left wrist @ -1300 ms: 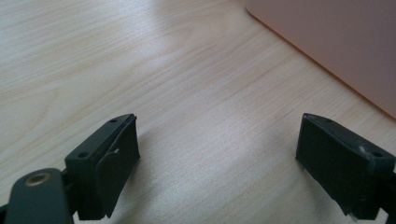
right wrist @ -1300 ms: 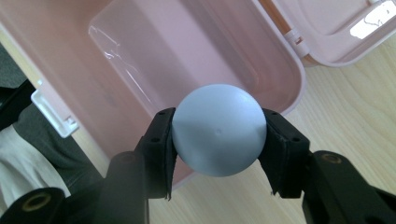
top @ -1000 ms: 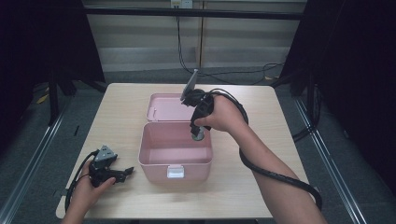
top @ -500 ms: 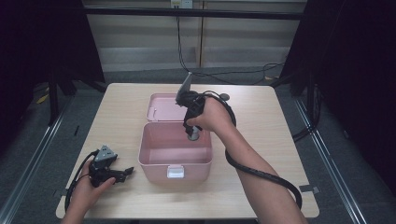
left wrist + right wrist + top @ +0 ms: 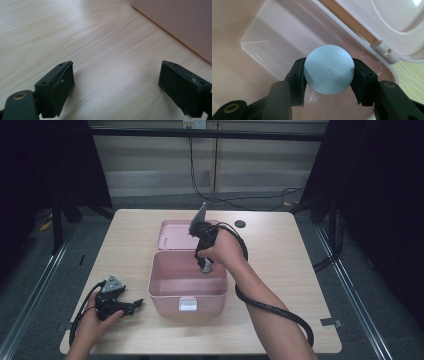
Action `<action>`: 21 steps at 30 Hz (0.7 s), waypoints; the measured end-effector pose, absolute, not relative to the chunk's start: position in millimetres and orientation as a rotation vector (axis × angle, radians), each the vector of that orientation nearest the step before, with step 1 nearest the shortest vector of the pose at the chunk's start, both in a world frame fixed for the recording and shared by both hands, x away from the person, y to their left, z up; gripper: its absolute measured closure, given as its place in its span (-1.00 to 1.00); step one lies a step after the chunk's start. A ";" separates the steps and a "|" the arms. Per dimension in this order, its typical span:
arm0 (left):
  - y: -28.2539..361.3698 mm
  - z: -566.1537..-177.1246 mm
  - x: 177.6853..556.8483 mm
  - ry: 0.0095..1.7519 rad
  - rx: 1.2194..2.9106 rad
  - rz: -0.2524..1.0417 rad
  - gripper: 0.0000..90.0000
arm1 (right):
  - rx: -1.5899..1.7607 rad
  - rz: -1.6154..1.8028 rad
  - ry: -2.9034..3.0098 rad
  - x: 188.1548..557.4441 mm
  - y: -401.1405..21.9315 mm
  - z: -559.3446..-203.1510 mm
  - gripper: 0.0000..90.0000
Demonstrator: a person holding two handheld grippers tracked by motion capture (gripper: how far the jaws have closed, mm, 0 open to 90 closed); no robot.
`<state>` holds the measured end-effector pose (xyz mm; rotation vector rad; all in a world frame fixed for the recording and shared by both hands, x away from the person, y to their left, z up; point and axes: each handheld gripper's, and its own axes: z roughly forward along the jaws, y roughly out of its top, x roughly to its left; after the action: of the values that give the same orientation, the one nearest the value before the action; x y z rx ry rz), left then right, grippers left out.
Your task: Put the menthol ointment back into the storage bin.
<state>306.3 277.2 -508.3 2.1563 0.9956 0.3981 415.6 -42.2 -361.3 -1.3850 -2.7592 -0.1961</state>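
Blue ball (image 5: 328, 69) above pink box (image 5: 257, 42)

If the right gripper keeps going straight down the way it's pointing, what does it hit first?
Most likely the bare floor of the open pink box. The right gripper, shut on the pale blue ball, points down into it, and nothing lies between. The ball would probably touch before the jaws; how far remains is unclear.

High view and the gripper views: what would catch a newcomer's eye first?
First the pale blue round ball, clamped between the right gripper's black jaws just above the inside of the open pink plastic box at the middle of the light wooden table. Next the box's hinged pink lid, lying open behind it. The left gripper rests open on the table left of the box.
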 end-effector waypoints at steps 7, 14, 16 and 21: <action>277.1 -508.3 306.5 0.993 2.158 0.397 -0.74 | -1.440 -0.199 -2.728 416.2 -44.1 -371.8 0.12; 277.1 -508.3 306.5 0.993 2.158 0.397 -0.74 | -1.456 -0.202 -2.721 415.9 -44.5 -378.8 0.12; 277.1 -508.3 306.4 0.993 2.158 0.397 -0.74 | -1.468 -0.204 -2.718 415.7 -44.6 -381.6 0.12; 276.9 -508.6 306.4 0.994 2.154 0.401 -0.74 | -1.503 -0.204 -2.706 415.8 -45.0 -387.1 0.12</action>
<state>306.4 276.9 -508.6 2.1539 0.9942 0.4005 415.8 -45.0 -387.1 -1.5031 -2.7064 -0.2036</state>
